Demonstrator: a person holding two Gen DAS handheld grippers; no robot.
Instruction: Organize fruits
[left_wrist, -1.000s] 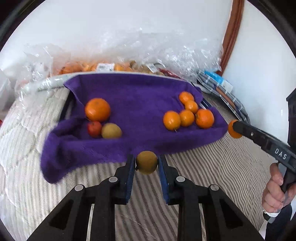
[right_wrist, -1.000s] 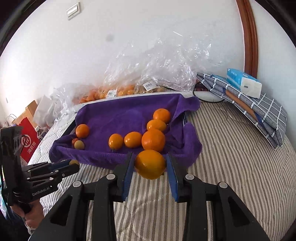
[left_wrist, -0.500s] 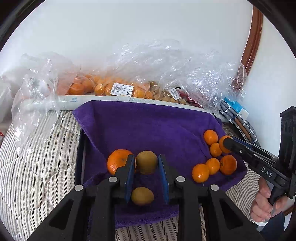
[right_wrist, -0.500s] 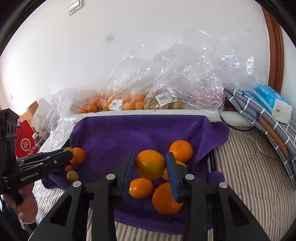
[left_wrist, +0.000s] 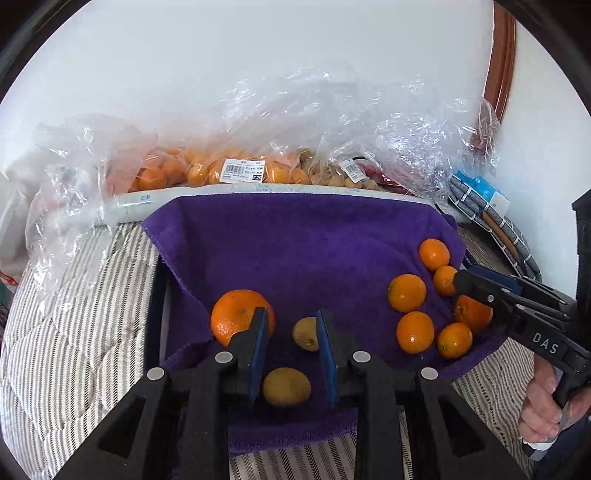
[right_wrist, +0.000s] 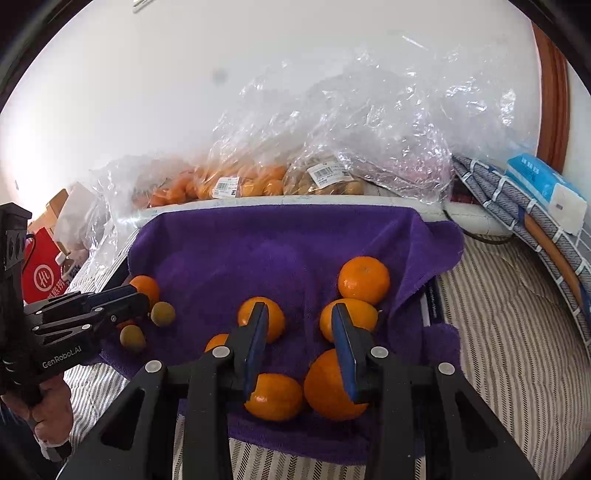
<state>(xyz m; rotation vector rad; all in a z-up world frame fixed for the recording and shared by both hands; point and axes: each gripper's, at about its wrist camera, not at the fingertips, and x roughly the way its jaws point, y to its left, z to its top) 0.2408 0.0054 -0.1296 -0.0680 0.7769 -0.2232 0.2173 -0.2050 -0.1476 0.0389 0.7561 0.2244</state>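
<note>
A purple towel (left_wrist: 295, 240) lies on the bed. At its left end sit a big orange (left_wrist: 236, 317) and two small brown fruits, one (left_wrist: 304, 334) just past my left gripper (left_wrist: 291, 317) and one (left_wrist: 286, 386) under it. The left jaws are opening, and neither pad presses on a fruit. Several oranges (right_wrist: 364, 280) cluster at the towel's right end. My right gripper (right_wrist: 299, 314) hangs over them with its jaws apart and only towel showing between them. A large orange (right_wrist: 328, 384) lies below its right finger. Each gripper shows in the other's view, the right one (left_wrist: 461, 286) and the left one (right_wrist: 142, 299).
Clear plastic bags of oranges (left_wrist: 240, 170) and brown fruit line the wall behind the towel. A striped bed cover (left_wrist: 74, 332) surrounds it. A folded checked cloth (right_wrist: 517, 206) and a blue tissue pack (right_wrist: 546, 188) lie at the right. A red bag (right_wrist: 40, 277) stands at the left.
Both grippers moved forward from the bed's edge to over the towel. The left let go of its brown fruit and the right its orange. Both fruits now lie on the towel.
</note>
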